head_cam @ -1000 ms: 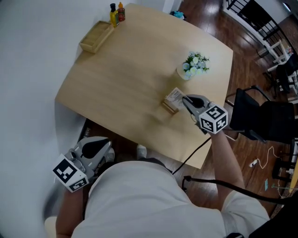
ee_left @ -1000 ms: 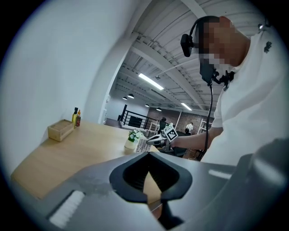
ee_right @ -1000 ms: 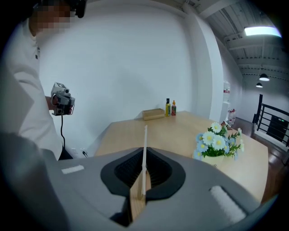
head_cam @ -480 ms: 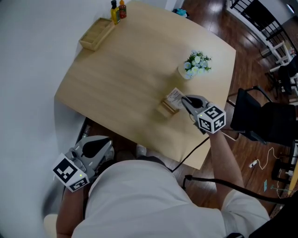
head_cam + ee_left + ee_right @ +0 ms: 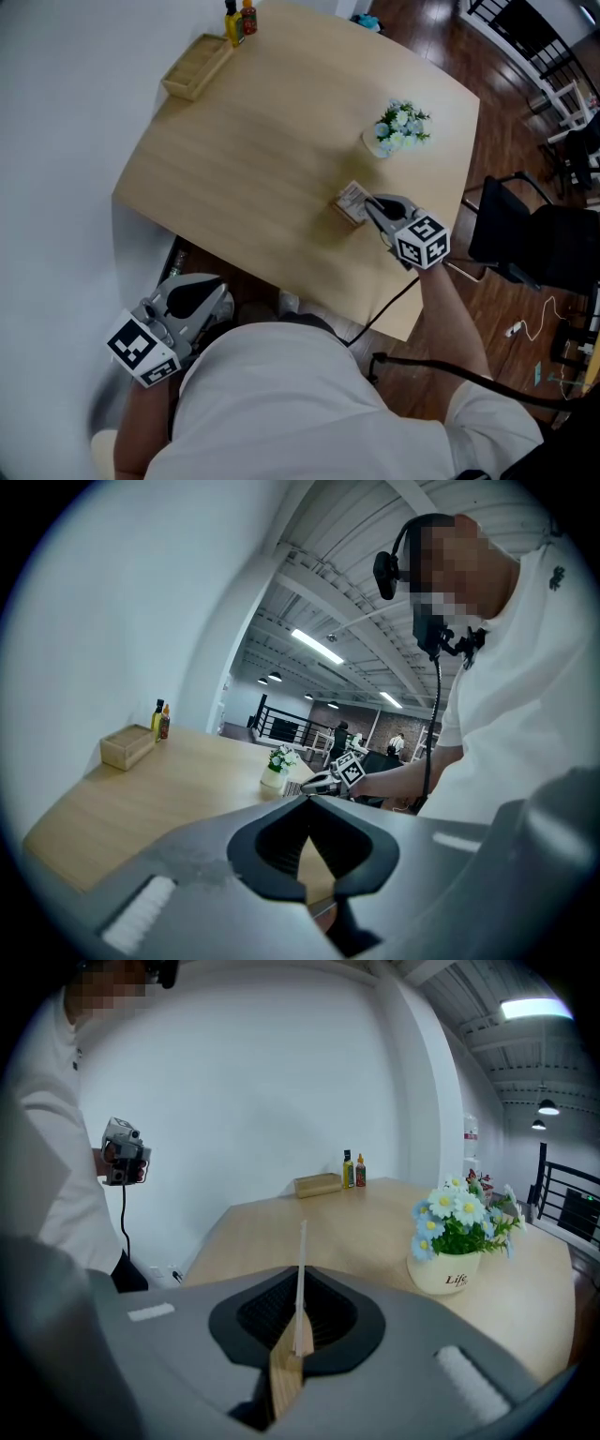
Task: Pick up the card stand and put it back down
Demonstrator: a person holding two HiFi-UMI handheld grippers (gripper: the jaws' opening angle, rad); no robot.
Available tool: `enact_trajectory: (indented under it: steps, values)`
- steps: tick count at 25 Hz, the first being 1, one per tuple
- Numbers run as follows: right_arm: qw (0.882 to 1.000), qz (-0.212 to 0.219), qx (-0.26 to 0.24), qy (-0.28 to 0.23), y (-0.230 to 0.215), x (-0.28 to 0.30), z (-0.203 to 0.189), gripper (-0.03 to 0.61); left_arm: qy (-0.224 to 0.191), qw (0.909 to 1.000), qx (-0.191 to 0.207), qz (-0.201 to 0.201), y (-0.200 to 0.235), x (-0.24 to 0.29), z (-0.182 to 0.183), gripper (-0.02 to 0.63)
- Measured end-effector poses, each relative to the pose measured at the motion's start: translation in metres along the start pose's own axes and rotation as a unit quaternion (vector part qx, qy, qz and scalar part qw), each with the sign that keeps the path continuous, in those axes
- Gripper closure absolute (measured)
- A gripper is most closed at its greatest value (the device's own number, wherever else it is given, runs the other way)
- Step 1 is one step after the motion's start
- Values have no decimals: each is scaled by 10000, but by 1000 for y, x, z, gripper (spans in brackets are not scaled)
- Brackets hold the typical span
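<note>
The card stand (image 5: 351, 202), a small wooden block with a white card in its slot, is in my right gripper (image 5: 369, 203), which is shut on it just above the table (image 5: 244, 159); its shadow lies on the wood to the lower left. In the right gripper view the card (image 5: 301, 1269) stands edge-on between the pads, with the wooden base (image 5: 284, 1372) below it. My left gripper (image 5: 202, 298) hangs off the table's near edge at the lower left. Its tips (image 5: 307, 799) meet with nothing between them.
A white pot of pale flowers (image 5: 396, 131) stands just beyond the stand. A wooden box (image 5: 195, 67) and two small bottles (image 5: 240, 17) sit at the far left corner. A black chair (image 5: 530, 239) stands to the table's right. A cable runs from the right gripper.
The right gripper has risen a little with the card stand, and the stand's shadow has drawn apart from it. The left gripper has stayed put.
</note>
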State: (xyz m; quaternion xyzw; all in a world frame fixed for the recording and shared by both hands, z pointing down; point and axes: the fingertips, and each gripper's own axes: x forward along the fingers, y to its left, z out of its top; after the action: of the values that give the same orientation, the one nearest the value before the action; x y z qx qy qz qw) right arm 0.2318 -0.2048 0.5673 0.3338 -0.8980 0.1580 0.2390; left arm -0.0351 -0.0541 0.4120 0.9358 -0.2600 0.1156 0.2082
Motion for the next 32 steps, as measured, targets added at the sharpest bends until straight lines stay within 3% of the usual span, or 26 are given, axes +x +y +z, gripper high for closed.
enact_trajectory:
  steps: [13, 17, 21, 26, 32]
  values:
    - [10000, -51, 26, -25, 0, 5, -10, 554, -17, 10000, -6, -29, 7, -10, 3, 612]
    - [9999, -139, 29, -93, 5, 2, -3, 478, -35, 9999, -10, -114, 10, -17, 3, 611]
    - [9979, -606, 55, -232, 5, -11, 10, 431, -20, 9995, -1, -330, 16, -23, -1, 612]
    - [9865, -1546, 159, -523, 21, -56, 38, 416, -51, 9965, 172, -811, 29, -37, 6, 611]
    - [9695, -2265, 426, -839, 102, -96, 55, 416, -24, 9888, 483, -1410, 46, -65, 11, 611]
